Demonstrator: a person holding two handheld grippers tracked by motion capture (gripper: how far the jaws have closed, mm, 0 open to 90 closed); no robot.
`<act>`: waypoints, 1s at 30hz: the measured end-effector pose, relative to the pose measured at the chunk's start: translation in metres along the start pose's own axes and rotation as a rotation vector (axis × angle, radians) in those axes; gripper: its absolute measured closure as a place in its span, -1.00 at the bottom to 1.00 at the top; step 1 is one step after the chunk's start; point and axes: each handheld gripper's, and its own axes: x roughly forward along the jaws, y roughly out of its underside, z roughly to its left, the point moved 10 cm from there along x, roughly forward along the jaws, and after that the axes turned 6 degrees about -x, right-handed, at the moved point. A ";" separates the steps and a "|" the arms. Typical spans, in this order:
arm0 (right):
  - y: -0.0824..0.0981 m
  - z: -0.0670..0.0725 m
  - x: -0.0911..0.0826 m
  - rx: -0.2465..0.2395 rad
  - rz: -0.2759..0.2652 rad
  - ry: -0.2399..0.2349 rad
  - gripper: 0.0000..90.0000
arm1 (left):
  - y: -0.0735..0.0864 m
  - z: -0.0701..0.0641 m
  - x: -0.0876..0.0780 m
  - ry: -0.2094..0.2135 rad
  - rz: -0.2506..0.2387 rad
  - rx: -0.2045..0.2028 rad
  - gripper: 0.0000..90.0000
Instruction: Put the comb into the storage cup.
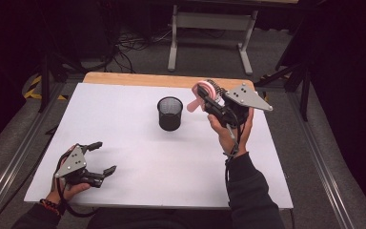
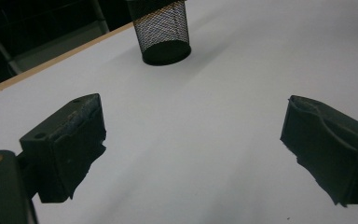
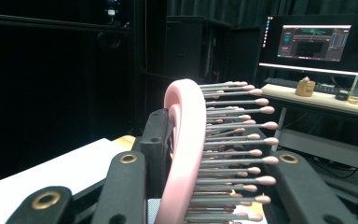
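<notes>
A: What is the right gripper [image 1: 204, 98] doing?

B: It sits in the upper right of the high view, up off the white surface [image 1: 138, 157]. Its 2 fingers are clenched on a pink hairbrush [image 1: 201, 93]. The person's right hand [image 1: 228, 129] holds the gripper from below.

A: How does the brush look up close?

B: In the right gripper view the pink hairbrush [image 3: 186, 154] fills the middle of the frame. Its pink back curves up like an arch. Its thin bristles [image 3: 233, 140] stick out to the right, and each one has a small pink ball on the end. One black finger [image 3: 156, 140] presses on the pink back. The other one lies at the bristle side.

A: And the left gripper [image 1: 106, 157]?

B: It is at the lower left of the high view, low by the surface. Its 2 fingers are spread wide and grasp nothing. In the left gripper view you see one finger [image 2: 70, 144] at the left and one at the right, with bare white surface [image 2: 191, 154] between them.

A: What else is there?

B: A black mesh cup [image 1: 170, 113] stands upright near the middle of the high view, to the left of the brush and well apart from the left gripper. In the left gripper view the mesh cup [image 2: 162, 30] is at the top of the frame.
</notes>
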 end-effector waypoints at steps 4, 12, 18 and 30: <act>-0.003 -0.002 0.005 0.002 -0.005 0.007 0.39 | 0.000 0.000 0.000 -0.001 0.003 0.000 -0.84; -0.005 -0.008 0.015 0.018 -0.016 0.019 0.39 | 0.001 0.000 0.001 -0.004 0.010 0.010 -0.83; -0.006 -0.008 0.023 0.045 -0.032 0.019 0.39 | 0.000 0.003 -0.001 -0.008 0.001 0.005 -0.83; -0.001 -0.008 0.040 0.032 -0.018 0.031 0.39 | -0.001 0.003 -0.001 -0.006 0.000 0.005 -0.83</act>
